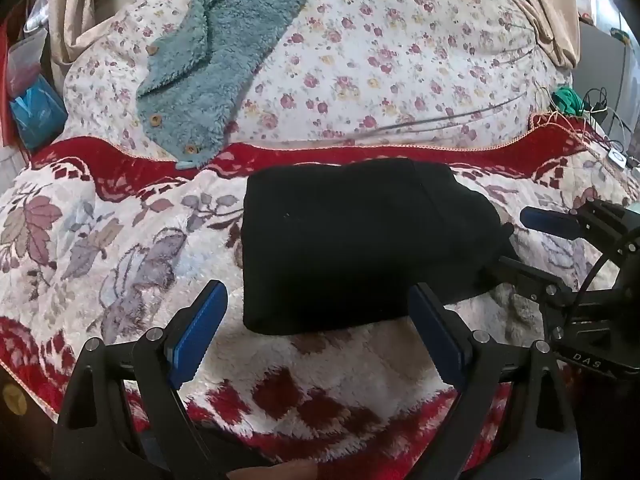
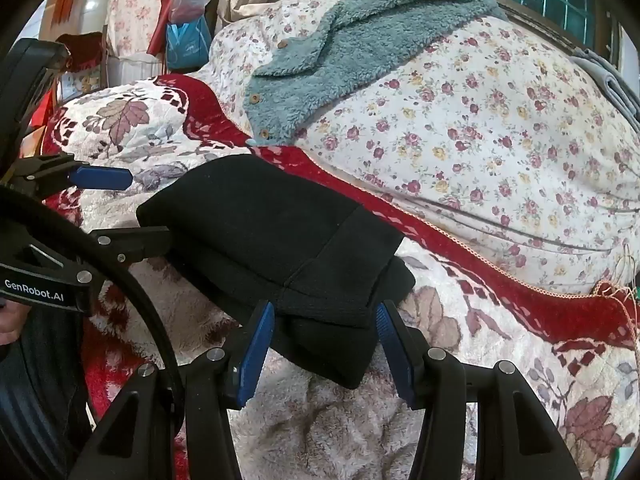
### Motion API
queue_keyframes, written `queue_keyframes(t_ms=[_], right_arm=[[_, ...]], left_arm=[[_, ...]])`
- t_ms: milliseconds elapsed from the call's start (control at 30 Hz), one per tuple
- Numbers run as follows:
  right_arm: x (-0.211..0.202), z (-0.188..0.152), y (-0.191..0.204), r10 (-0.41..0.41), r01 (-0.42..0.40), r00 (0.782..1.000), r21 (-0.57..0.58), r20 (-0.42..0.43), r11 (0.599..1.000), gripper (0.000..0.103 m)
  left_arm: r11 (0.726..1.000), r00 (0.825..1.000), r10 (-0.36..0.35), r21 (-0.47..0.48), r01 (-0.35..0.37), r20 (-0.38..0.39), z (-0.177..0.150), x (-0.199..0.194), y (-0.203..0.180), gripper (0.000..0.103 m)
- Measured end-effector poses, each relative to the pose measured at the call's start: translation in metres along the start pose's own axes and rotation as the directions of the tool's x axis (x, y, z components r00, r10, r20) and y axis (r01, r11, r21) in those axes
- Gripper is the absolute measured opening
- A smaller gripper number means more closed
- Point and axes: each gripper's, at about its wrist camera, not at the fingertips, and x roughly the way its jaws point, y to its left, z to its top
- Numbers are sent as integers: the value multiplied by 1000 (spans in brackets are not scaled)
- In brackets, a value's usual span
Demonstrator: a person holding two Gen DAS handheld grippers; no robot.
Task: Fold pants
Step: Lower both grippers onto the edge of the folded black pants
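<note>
The black pants (image 1: 344, 240) lie folded into a thick rectangular bundle on the plush red and cream blanket (image 1: 120, 240). My left gripper (image 1: 316, 300) is open at the bundle's near edge, one blue pad on each side of its front corner. My right gripper (image 2: 324, 316) is open at the bundle's (image 2: 272, 236) right end, its fingers straddling the layered end without closing. The right gripper also shows in the left wrist view (image 1: 528, 236), and the left gripper shows in the right wrist view (image 2: 132, 208).
A teal fleece garment with wooden buttons (image 1: 212, 60) lies on the floral quilt (image 1: 400, 60) behind the pants. Beige curtains (image 1: 72, 12) hang at the back. A blue bag (image 1: 34, 112) and clutter stand at the far left; cables (image 1: 596, 104) lie at the right.
</note>
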Motion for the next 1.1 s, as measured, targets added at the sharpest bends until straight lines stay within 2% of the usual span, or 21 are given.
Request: queue_keyframes(t_ms=[533,633,733,867,933,1033,1100], right_arm=[[2,-4,0,5,-5,1000,3,-6,1000,51],[1,-3,-10,54,-54,999,77,-1,996,51],[-3,-3,-38,120,-123,992,226,28,966,51],[-2,-8,-78,211,-221,975,456,72,862,51],[-3,-10,-85,212,-224,974,507,83,832,51],[-5,-14,-92,185,-200,979,549,83,812,51],[-2,-18,-100,122,-124,992,577,41,807,51]], left_arm=[[1000,1000,-2,-2,2,-9,0,1,0,92],[1000,1000,-3,-5,3,-9,0,1,0,92],[1000,1000,-3,-21,3,-8,-2,1,0,92],[998,1000,-13,-58,13,7,-5,-1,5,92],[998,1000,-3,-59,3,4,-4,0,5,92],[998,1000,-10,-58,10,-9,-2,-2,3,92],[997,998,-56,-47,57,24,-1,-8,-11,92]])
